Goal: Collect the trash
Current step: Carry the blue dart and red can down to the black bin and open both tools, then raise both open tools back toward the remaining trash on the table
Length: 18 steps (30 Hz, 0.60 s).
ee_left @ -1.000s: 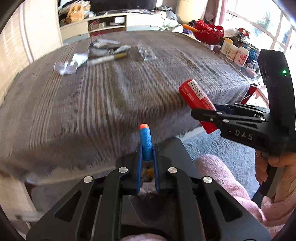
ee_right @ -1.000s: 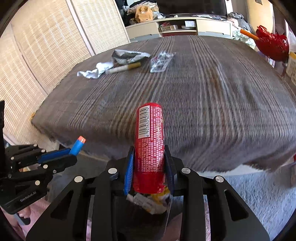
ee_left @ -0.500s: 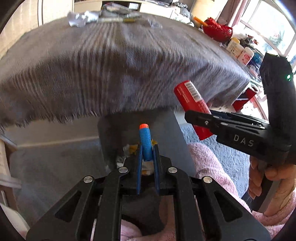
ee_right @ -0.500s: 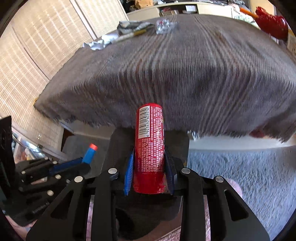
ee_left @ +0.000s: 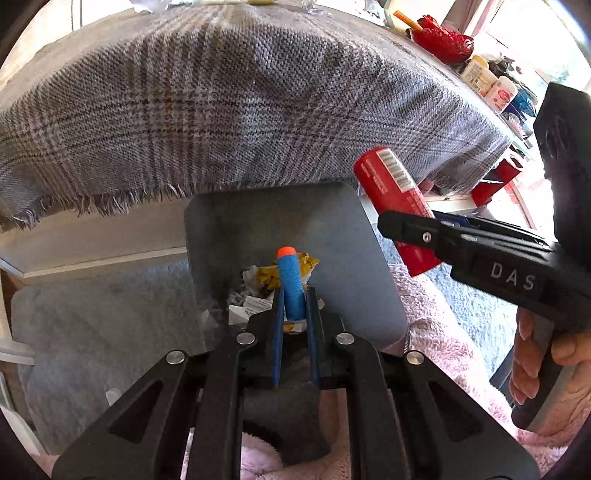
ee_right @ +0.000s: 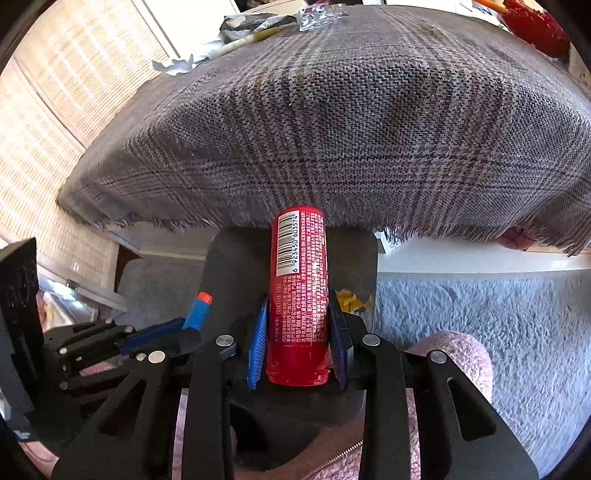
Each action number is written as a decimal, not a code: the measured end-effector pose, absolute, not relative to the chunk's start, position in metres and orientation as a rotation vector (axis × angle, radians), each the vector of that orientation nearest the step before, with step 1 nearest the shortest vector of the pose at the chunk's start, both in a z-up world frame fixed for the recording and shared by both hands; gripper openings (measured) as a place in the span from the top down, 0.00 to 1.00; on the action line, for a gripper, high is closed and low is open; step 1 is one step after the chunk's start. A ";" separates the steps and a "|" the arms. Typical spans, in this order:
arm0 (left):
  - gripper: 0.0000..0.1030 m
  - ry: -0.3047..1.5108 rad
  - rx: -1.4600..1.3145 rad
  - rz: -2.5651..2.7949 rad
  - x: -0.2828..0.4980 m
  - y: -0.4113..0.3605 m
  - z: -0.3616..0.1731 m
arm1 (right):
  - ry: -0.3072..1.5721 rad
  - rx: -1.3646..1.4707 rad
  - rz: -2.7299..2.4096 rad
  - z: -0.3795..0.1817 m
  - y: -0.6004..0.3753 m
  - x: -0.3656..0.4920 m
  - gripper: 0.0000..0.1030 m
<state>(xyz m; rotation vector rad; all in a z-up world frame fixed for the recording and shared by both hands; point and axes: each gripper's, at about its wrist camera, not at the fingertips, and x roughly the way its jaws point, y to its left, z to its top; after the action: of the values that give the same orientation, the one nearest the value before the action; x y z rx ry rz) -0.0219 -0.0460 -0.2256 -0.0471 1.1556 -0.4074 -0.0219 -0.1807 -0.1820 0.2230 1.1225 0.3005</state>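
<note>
Both hands have dropped from desk height to below the fringed edge of the plaid cloth [ee_left: 236, 110], so the grey bin [ee_left: 343, 236] that barely showed a second ago now fills the middle of each view. Left tongs [ee_left: 293, 295] are closed on a blue foam dart [ee_left: 291, 288] with an orange tip, held near its tail directly over the bin's mouth; right tongs [ee_right: 297, 332] are clamped on the lower half of a red tube [ee_right: 298, 280] with a barcode, which stands over the bin's right rim in the left view and over its far wall in its own. I judge the dart featherlight and squashy, so a light pinch across its body is enough and it should fall cleanly once released. By its look the tube is stiff, smooth and somewhat slick, best gripped around its middle as now; it may well glance off the rim if let go off-centre. One dart and one tube are in hand. Inside the bin lie a yellow wrapper [ee_left: 269, 275] and some white paper scraps [ee_left: 245, 306], too jumbled to count. On the desk at least four pieces remain: a crumpled white paper [ee_right: 173, 66], a pale marker [ee_right: 243, 40], a dark foil wrapper [ee_right: 240, 24] and a clear plastic wrapper [ee_right: 317, 14].
</note>
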 end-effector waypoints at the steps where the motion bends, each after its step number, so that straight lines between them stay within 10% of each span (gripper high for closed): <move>1: 0.89 1.163 -0.050 -0.407 -0.021 -0.046 -0.226 | 1.124 0.227 0.299 -0.182 -0.181 -0.021 0.68; 9: 0.46 1.160 -0.037 -0.354 -0.020 -0.039 -0.226 | 1.124 0.236 0.278 -0.182 -0.184 -0.018 0.41; 13: 0.25 1.149 0.001 -0.345 -0.021 -0.043 -0.223 | 1.104 0.218 0.248 -0.179 -0.186 -0.019 0.07; 18: 0.08 1.120 0.021 -0.324 -0.022 -0.042 -0.216 | 1.093 0.200 0.221 -0.176 -0.191 -0.019 0.03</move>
<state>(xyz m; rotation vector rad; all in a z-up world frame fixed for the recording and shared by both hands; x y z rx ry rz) -0.0222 -0.0419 -0.2162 0.0206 1.1196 -0.3237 -0.0190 -0.1911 -0.1759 0.2001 1.0928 0.2205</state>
